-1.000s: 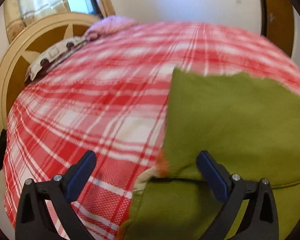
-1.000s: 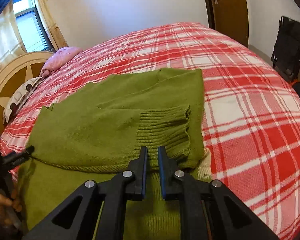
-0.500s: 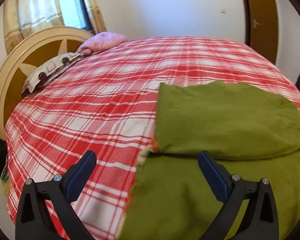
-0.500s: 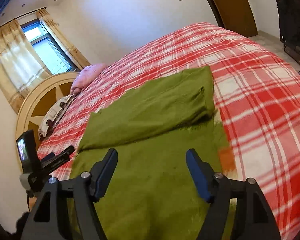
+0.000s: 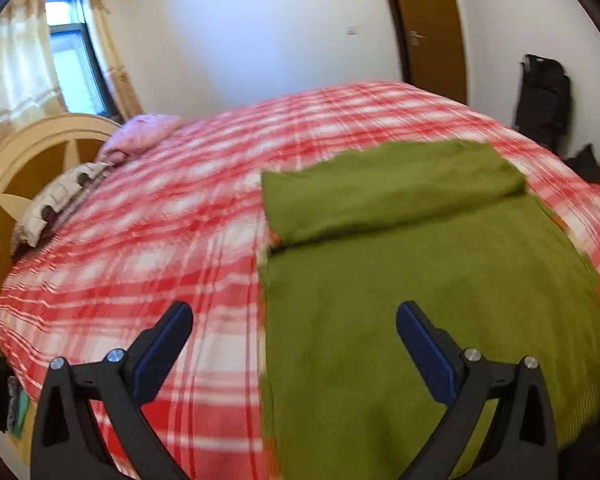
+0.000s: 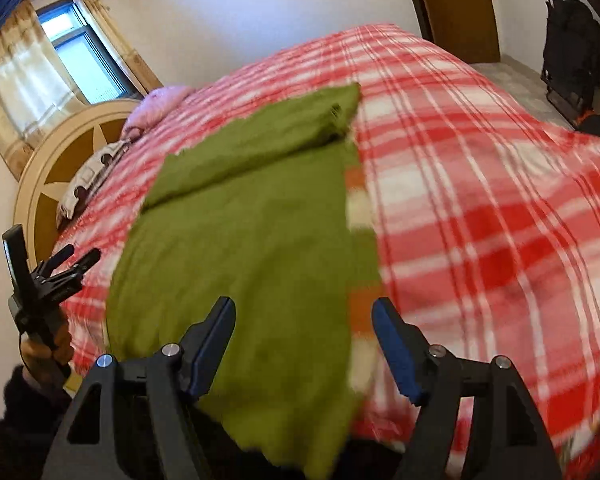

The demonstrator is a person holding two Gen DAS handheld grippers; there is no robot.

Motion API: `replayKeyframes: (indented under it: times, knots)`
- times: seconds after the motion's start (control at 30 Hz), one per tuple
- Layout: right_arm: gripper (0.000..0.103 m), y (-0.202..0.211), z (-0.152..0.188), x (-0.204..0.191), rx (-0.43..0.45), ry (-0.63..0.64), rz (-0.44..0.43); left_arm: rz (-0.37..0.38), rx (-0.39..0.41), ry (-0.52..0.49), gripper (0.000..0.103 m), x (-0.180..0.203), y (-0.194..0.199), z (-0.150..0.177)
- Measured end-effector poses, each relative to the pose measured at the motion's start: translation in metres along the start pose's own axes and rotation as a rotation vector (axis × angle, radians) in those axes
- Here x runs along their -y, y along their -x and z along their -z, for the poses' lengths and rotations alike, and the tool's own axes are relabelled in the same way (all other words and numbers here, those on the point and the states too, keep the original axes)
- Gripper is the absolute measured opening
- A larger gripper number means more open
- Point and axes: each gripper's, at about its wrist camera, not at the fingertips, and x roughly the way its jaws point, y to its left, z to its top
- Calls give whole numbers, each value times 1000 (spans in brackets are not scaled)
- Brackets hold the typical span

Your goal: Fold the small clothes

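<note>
A green knitted sweater [image 5: 420,280] lies flat on the red plaid bed cover [image 5: 160,240]. Its far part [image 5: 380,196] is folded back over the body. My left gripper [image 5: 292,316] is open and empty, hovering over the sweater's left edge, one finger over the plaid and one over the knit. In the right wrist view the sweater [image 6: 240,248] runs from the near bed edge to the folded far part [image 6: 268,136]. My right gripper [image 6: 304,308] is open above the near right edge, nothing between its fingers. A hand holds the left gripper [image 6: 60,268] at the left.
A round cream and brown headboard [image 5: 4,172] stands at the left, with a pink pillow [image 5: 144,136] and a patterned pillow [image 5: 56,204] beside it. A brown door [image 5: 428,28] and a black bag [image 5: 544,96] are at the far right. A curtained window [image 6: 80,56] is at the far left.
The right gripper opened and let go of the ribbed sleeve cuff, which now lies folded on the sweater. Both grippers drew back toward the near bed edge.
</note>
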Motion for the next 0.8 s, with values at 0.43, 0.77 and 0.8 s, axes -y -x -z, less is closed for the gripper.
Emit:
replayKeyframes:
  times: [0.43, 0.77, 0.8]
  knots:
    - [71, -15, 52, 6, -177, -54, -84, 283, -161, 106, 103, -13, 42, 103]
    - [71, -39, 72, -10, -263, 8, -35, 429, -299, 269, 79, -17, 11, 122]
    - [71, -42, 74, -8, -270, -5, -35, 426, -312, 265, 79, -14, 9, 125]
